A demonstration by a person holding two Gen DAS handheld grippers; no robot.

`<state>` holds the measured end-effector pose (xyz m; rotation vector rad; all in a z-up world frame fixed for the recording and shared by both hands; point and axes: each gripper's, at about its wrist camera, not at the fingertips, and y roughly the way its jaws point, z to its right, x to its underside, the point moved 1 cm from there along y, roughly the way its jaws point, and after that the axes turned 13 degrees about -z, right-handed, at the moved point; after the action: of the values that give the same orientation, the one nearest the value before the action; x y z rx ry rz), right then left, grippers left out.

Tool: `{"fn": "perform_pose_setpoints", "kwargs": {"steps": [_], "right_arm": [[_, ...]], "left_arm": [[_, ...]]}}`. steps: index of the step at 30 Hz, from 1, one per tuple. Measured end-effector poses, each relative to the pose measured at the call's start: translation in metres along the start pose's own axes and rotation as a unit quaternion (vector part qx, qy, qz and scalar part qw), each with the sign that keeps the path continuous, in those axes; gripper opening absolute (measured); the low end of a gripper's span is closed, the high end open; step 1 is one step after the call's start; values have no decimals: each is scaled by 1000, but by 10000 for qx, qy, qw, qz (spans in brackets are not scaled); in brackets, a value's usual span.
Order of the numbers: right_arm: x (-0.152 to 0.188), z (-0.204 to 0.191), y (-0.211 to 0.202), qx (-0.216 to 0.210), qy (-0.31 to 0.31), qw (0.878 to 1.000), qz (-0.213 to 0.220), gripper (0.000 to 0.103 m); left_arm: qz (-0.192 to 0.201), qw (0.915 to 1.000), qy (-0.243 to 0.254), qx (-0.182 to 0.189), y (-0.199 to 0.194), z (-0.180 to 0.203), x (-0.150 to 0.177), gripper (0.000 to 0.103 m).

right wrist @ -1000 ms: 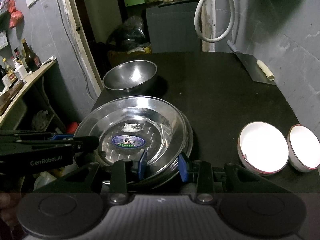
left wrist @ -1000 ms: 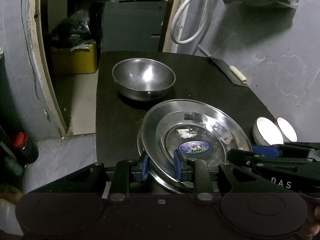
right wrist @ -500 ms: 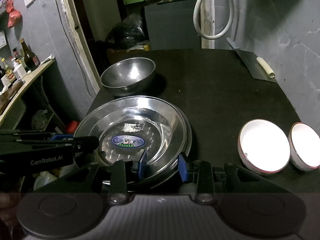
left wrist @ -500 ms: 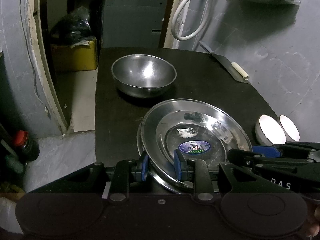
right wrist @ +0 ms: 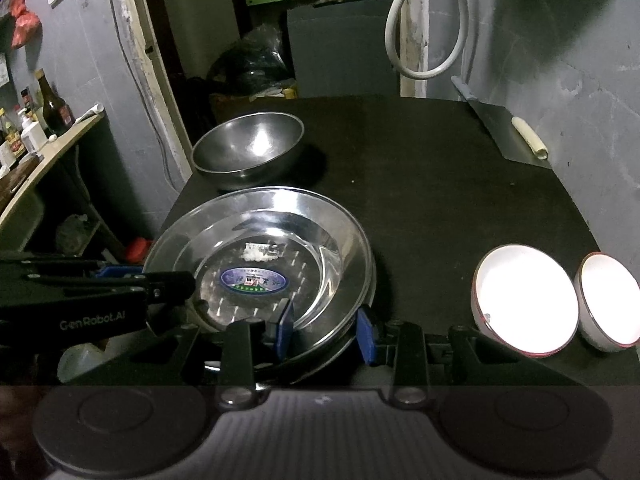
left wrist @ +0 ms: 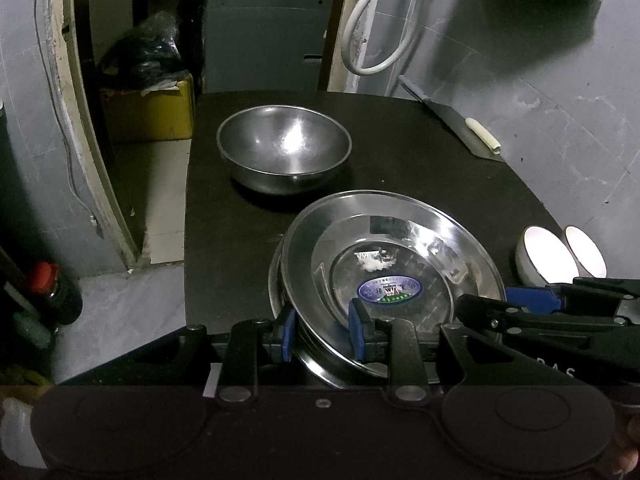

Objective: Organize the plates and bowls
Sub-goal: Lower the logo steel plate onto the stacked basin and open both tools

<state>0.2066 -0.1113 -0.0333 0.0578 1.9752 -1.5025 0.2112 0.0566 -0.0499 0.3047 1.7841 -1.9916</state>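
Note:
A stack of steel plates (left wrist: 384, 248) (right wrist: 256, 232) lies on the black table (right wrist: 440, 184), the top one bearing a blue oval sticker. My left gripper (left wrist: 322, 332) is shut on the stack's near-left rim, one blue pad outside and one inside. My right gripper (right wrist: 325, 330) is shut on the near-right rim of the same stack. A large steel bowl (left wrist: 284, 148) (right wrist: 248, 148) sits upright behind the plates. Two white bowls with red rims (right wrist: 524, 300) (right wrist: 610, 300) stand side by side to the right.
A cleaver (right wrist: 500, 132) lies at the table's far right by the grey wall. A white hose (right wrist: 424, 40) hangs behind. Left of the table is a drop to the floor, with a shelf of bottles (right wrist: 52, 108) and a red-capped bottle (left wrist: 52, 292).
Both grippers keep their hold on the plate stack. The views have barely shifted.

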Motion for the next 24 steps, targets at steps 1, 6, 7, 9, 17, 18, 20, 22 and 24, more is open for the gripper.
{"fn": "perform_pose_setpoints", "kwargs": {"steps": [1, 6, 7, 9, 17, 18, 20, 22, 24], "right_arm": [[0, -1, 0, 15, -4, 10000, 9, 38], [2, -3, 1, 106, -39, 9999, 70, 39], [2, -3, 1, 124, -42, 9999, 82, 40], [2, -4, 1, 170, -64, 9998, 104, 40], [4, -9, 7, 407, -258, 9986, 206, 45], [4, -10, 7, 421, -284, 9985, 224, 46], [5, -10, 7, 421, -295, 9983, 265, 48], [7, -9, 8, 402, -273, 9984, 288, 49], [8, -8, 7, 390, -239, 9985, 306, 58]], "left_arm": [[-3, 10000, 2, -16, 0, 0, 0, 30], [-40, 9999, 51, -153, 0, 6, -1, 33], [-46, 9998, 65, -180, 0, 7, -1, 33], [-59, 9997, 83, -211, 0, 9, -2, 34], [-110, 9992, 179, -345, 0, 12, -4, 35], [-116, 9992, 153, -356, 0, 11, -4, 36], [-63, 9993, 121, -348, -3, 8, -4, 43], [32, 9994, 88, -323, -9, 6, -4, 55], [129, 9994, 61, -304, -17, 4, -2, 73]]}}
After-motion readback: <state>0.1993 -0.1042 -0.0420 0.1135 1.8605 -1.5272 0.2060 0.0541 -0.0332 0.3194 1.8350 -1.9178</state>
